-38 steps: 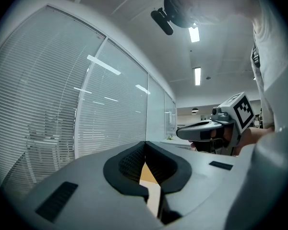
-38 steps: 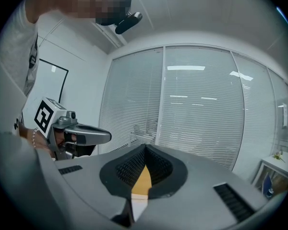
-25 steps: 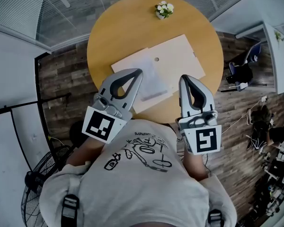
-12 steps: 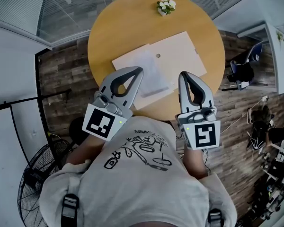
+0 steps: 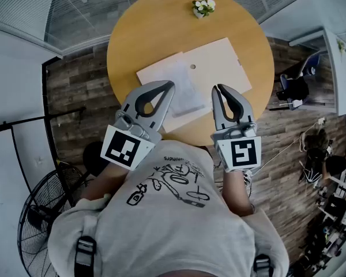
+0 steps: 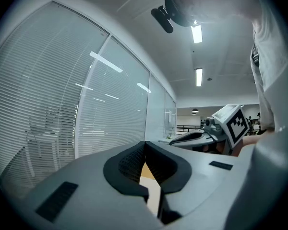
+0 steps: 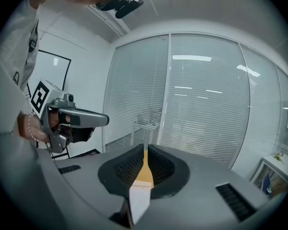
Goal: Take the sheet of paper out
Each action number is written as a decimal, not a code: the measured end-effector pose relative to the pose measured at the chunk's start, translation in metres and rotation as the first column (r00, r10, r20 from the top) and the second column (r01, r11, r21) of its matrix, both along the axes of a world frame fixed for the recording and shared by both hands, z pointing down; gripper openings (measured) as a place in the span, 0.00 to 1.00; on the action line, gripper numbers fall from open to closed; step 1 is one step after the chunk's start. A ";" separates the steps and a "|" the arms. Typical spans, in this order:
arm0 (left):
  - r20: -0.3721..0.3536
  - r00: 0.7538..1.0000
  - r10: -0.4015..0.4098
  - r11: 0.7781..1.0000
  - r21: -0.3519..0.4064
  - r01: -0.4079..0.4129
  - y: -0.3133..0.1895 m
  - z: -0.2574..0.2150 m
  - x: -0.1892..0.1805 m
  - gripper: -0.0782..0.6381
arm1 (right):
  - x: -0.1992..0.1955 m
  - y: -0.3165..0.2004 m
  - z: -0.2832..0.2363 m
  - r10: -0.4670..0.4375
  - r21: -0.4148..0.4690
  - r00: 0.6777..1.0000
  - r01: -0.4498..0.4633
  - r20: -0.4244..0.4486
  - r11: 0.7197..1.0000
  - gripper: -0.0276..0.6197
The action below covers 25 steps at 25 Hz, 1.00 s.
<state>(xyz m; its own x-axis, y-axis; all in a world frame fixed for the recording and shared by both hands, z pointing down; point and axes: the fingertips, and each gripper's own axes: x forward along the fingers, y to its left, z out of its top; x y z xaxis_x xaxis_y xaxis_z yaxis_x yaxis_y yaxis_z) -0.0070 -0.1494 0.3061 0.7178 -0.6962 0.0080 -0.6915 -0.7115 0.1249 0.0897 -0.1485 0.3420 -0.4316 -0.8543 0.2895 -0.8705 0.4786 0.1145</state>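
- Left gripper (image 6: 144,143): jaws together, nothing between them.
- Right gripper (image 7: 145,147): jaws opening, a narrow gap, empty, above the table (image 5: 144,33).

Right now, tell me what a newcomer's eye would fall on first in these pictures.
A round wooden table fills the middle of the head view. On it a beige folder and white paper overlap, and a small pot of flowers stands at its far edge. Over its near edge hover the left hand-held gripper, jaws together, and the right hand-held gripper, jaws opening with nothing between them.
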 end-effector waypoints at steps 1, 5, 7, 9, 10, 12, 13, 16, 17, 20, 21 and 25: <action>0.000 1.000 0.002 1.000 0.000 -0.002 0.000 0.001 0.000 0.14 | 0.002 0.000 0.006 0.006 -0.021 1.000 -0.006 -0.015 1.000 0.10; 0.000 1.000 0.007 1.000 -0.003 -0.007 0.000 0.004 0.000 0.14 | 0.002 -0.001 0.024 0.006 -0.048 1.000 -0.008 -0.031 0.999 0.10; 0.002 1.000 0.008 1.000 -0.002 -0.008 0.000 0.005 0.000 0.14 | 0.000 -0.005 0.030 -0.010 -0.023 1.000 0.010 -0.019 1.000 0.11; 0.002 1.000 0.009 1.000 -0.002 -0.009 0.000 0.006 0.000 0.14 | 0.000 -0.005 0.040 -0.014 -0.041 1.000 0.012 -0.028 0.999 0.11; 0.002 1.000 0.009 1.000 -0.003 -0.009 0.000 0.006 0.000 0.14 | 0.002 -0.004 0.048 -0.008 -0.072 0.999 0.005 -0.040 0.997 0.11; 0.002 1.000 0.010 1.000 -0.003 -0.010 0.000 0.007 0.000 0.14 | 0.003 -0.003 0.060 -0.003 -0.115 0.998 -0.004 -0.057 0.993 0.11; 0.003 1.000 0.010 1.000 -0.003 -0.010 0.000 0.007 0.000 0.14 | 0.004 -0.003 0.065 -0.003 -0.125 0.998 -0.005 -0.061 0.992 0.11; 0.010 1.000 0.012 1.000 -0.004 -0.011 0.000 0.009 0.000 0.14 | 0.004 -0.003 0.077 -0.008 -0.146 0.997 -0.003 -0.072 0.989 0.12; 0.012 1.000 0.013 1.000 -0.004 -0.013 0.000 0.010 0.000 0.14 | 0.005 -0.003 0.082 -0.009 -0.155 0.997 -0.002 -0.076 0.988 0.12; 0.016 1.000 0.016 1.000 -0.007 -0.015 0.000 0.012 0.000 0.14 | 0.005 -0.004 0.095 -0.015 -0.179 0.996 0.000 -0.083 0.984 0.13; 0.018 1.000 0.016 1.000 -0.007 -0.016 -0.001 0.012 -0.001 0.14 | 0.005 -0.005 0.100 -0.017 -0.187 0.996 0.000 -0.086 0.982 0.13; 0.020 1.000 0.016 1.000 -0.005 -0.016 -0.001 0.014 -0.004 0.14 | 0.003 -0.005 0.120 -0.028 -0.223 0.995 0.005 -0.098 0.975 0.14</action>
<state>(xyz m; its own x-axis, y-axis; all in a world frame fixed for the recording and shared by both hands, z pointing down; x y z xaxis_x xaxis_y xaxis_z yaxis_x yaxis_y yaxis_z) -0.0110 -0.1500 0.3196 0.7288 -0.6843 0.0255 -0.6822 -0.7222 0.1144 0.0925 -0.1537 0.4616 -0.4047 -0.7566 0.5137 -0.8519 0.5161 0.0891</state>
